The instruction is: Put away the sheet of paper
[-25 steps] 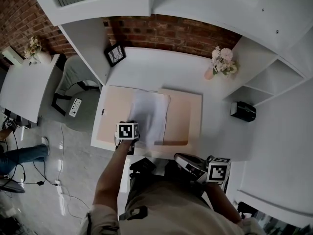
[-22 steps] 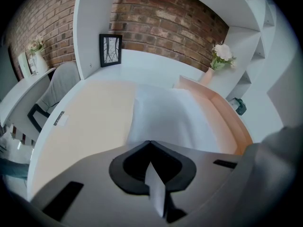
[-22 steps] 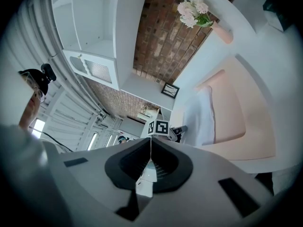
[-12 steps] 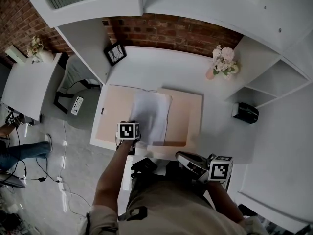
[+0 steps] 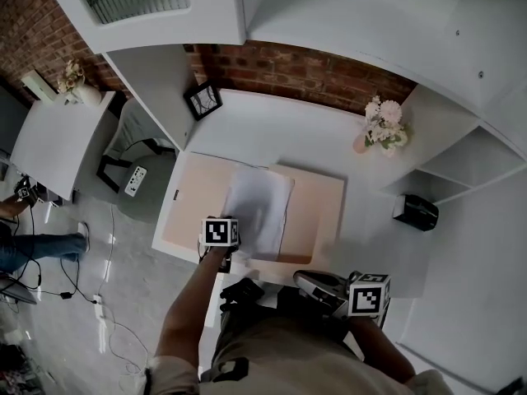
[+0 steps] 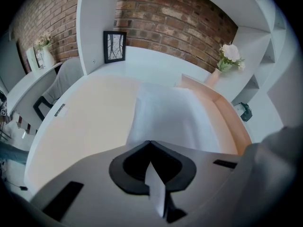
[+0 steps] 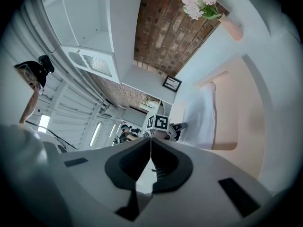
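Right now the sheet of paper (image 5: 259,211), white, thin and faintly rippled, lies at the centre of the head view across the middle of an open folder (image 5: 193,208) of matte peach card, spread flat on a smooth white desk (image 5: 272,130). Its near edge runs into the left gripper (image 6: 150,144), whose jaws are pressed together on that edge, with a pale sliver of the sheet showing between them. The right gripper (image 7: 150,138) sits at the head view's lower right, well apart from the sheet, its jaws meeting at the tips with nothing held. Higher in the frame, a black picture frame (image 5: 202,99) and a pink vase of pale flowers (image 5: 383,126) stand before a rough red brick wall (image 5: 313,68)
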Available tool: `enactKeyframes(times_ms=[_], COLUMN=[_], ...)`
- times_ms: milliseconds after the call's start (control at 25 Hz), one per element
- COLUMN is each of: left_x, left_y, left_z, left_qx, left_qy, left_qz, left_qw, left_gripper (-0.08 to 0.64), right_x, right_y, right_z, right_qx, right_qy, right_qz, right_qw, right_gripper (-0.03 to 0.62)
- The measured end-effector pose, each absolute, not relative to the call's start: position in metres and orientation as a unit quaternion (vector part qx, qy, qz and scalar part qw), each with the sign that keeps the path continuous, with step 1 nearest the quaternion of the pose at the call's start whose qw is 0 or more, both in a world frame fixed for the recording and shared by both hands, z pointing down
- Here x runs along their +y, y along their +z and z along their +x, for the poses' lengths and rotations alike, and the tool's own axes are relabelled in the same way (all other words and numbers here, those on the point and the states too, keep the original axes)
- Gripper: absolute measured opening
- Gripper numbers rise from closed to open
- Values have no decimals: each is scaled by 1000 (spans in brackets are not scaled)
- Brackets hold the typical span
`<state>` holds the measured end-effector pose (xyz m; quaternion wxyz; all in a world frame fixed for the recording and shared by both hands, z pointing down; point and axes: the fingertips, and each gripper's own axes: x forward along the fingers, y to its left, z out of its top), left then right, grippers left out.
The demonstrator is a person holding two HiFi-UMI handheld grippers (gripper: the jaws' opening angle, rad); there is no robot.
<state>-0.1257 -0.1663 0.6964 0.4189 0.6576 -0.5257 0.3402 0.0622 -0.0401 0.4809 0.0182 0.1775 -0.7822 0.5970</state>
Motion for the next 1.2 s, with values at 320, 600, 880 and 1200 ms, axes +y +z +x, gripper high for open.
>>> enactKeyframes(times_ms=[320,600,880,1200], left_x=[-166,-166,-164,-163], left_y=[694,692,693,693], left_z=[-108,-98,-87,-75], left_qx=[-515,-515,-509,-499], left_qy=[349,349,351,350], left_qz=[664,666,670,673], left_qw=[415,412,411,418], left_gripper=[17,17,17,17], right_x=[-47,-52,-50,-46], right_y=[481,484,486,486], right_z=[67,76,80,83], right_qx=[-784,-782,-783,-779], right_qy=[598,600,600,604], right_qz=[168,166,163,165], right_qw=[22,18,18,26], right_gripper=[28,28,28,28])
